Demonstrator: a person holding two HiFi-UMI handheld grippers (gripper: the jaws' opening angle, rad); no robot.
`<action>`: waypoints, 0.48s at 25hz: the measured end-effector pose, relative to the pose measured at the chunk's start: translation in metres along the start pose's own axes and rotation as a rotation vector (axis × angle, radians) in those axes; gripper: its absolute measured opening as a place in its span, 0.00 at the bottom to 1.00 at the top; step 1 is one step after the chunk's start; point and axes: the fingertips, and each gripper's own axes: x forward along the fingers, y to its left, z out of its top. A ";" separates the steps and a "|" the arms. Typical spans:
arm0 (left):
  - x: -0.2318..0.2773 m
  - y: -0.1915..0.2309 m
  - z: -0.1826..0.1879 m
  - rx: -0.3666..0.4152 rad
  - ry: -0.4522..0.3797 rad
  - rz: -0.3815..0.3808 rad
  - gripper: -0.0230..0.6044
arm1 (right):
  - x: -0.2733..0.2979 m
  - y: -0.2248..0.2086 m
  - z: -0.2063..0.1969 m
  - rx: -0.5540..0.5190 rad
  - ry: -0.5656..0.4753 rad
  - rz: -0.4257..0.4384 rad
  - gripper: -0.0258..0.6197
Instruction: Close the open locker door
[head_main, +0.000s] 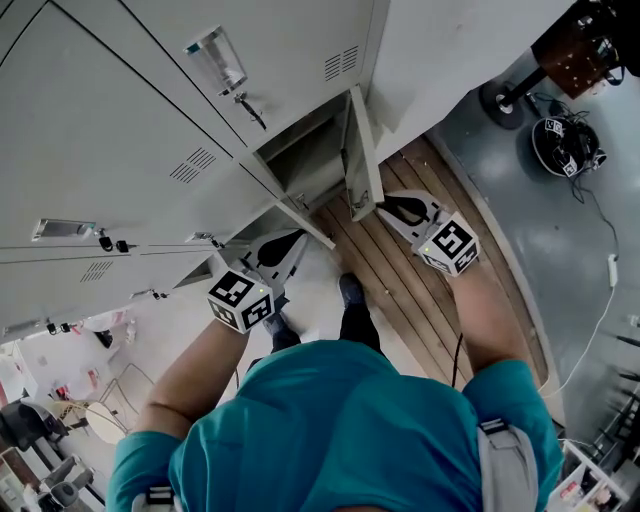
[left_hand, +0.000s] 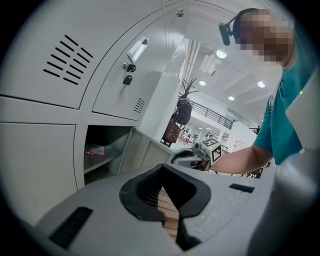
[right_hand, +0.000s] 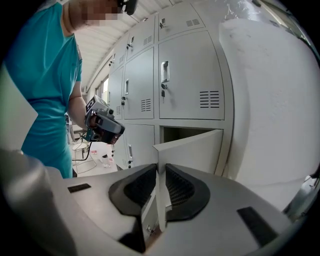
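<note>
The locker door (right_hand: 192, 150) stands swung out from the bank of grey lockers (head_main: 120, 150). It is hinged on the right of its compartment (head_main: 305, 160), and its free edge points back toward me. It belongs to a lower row, under a locker with a key (head_main: 245, 100) hanging in its lock.

My right gripper (right_hand: 161, 175) has that free edge between its jaws. The ribbed pads (right_hand: 180, 187) sit against both faces of the panel, so I read it as clamped on the door. My left gripper (left_hand: 165, 187) hangs nearer the left of the opening. Its jaws are a little apart and hold nothing, with only the wooden floor slats (head_main: 400, 270) showing through the gap.

I judge the grasp made and the swing not yet done, since the door is still far from its frame. The next move calls for carrying the edge in an arc to the left and away, following the hinge without bending the thin sheet. I would let go before the jaws get pinched between door and frame, then push it flush.

I can read no brand or lettering. The cubes (head_main: 450, 245) carry only black square markers. A small pink-printed item (left_hand: 95, 149) lies on the shelf inside, its print too small to make out.
</note>
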 end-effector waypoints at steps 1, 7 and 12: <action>-0.003 0.002 0.000 -0.002 -0.003 0.005 0.04 | 0.004 0.003 0.002 -0.002 -0.001 -0.001 0.13; -0.021 0.016 0.001 -0.013 -0.018 0.035 0.04 | 0.028 0.016 0.011 -0.015 -0.006 -0.009 0.13; -0.035 0.030 0.002 -0.021 -0.032 0.064 0.04 | 0.048 0.024 0.021 -0.001 -0.025 -0.024 0.13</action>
